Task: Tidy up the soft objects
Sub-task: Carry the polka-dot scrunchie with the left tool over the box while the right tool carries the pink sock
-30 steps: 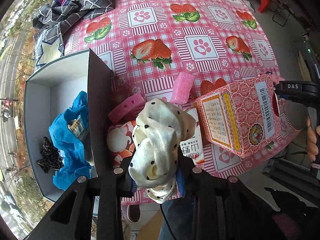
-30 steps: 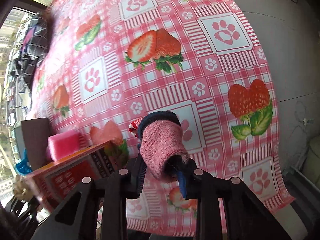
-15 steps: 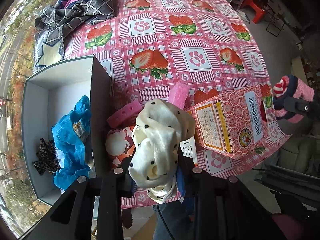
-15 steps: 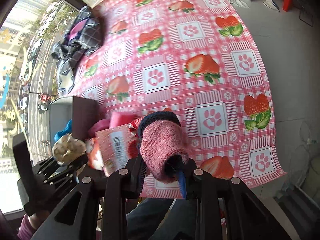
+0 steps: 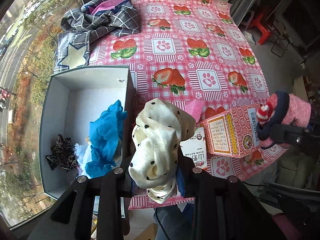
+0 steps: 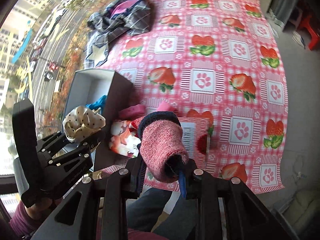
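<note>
My left gripper (image 5: 158, 172) is shut on a cream scrunchie with black dots (image 5: 160, 138) and holds it above the table's front edge, just right of the open grey box (image 5: 60, 80). The box holds a blue cloth (image 5: 106, 134) and a leopard-print scrunchie (image 5: 60, 156). My right gripper (image 6: 163, 170) is shut on a pink knitted sock with a navy cuff (image 6: 162, 140), raised above the pink carton (image 6: 196, 136). The sock also shows in the left wrist view (image 5: 288, 118); the scrunchie shows in the right wrist view (image 6: 83, 124).
A strawberry-and-paw tablecloth (image 5: 200, 50) covers the table. A pink patterned carton (image 5: 226, 134), pink sponges (image 5: 195, 109) and a printed packet (image 6: 122, 140) lie near the front edge. A grey plaid garment (image 5: 100, 24) lies at the back left. A red stool (image 5: 262, 32) stands beyond.
Both grippers have risen and pulled back from the table, each still holding its item. The right gripper with the sock has come nearer the left one.
</note>
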{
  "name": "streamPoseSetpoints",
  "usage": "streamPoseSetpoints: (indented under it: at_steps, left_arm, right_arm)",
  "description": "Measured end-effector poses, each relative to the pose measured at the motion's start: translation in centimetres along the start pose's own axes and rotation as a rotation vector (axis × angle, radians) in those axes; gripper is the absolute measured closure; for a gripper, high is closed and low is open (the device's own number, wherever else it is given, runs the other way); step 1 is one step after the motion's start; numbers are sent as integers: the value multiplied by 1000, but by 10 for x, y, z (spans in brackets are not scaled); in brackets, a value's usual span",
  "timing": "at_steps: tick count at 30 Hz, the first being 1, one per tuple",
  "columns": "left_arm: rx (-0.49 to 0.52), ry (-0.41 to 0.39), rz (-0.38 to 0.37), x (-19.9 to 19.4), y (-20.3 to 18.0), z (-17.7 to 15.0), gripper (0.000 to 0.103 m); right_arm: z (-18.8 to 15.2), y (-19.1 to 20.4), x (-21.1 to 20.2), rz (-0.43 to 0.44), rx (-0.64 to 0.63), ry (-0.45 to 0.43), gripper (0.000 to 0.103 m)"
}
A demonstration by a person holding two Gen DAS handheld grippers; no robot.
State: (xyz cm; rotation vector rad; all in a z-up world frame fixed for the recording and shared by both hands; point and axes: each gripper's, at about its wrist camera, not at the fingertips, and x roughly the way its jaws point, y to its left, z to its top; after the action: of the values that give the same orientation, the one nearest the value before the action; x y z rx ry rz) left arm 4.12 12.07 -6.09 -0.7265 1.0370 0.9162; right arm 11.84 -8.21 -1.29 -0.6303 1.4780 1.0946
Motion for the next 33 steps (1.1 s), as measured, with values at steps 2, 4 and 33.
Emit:
streamPoseSetpoints:
  at_steps: [2,4,33]
  left_arm:
    - [-34,-6,6,-3,12,-5,70]
    - [-67,-13,14,-7,24,-11,70]
    - [-344,-37,49,-29,124,-70,70]
  right_arm:
    - [2,13,5,2,-35,12,74]
    - [3,25,9,4,-69,22,74]
    - [18,125,50,25,-297,138,74]
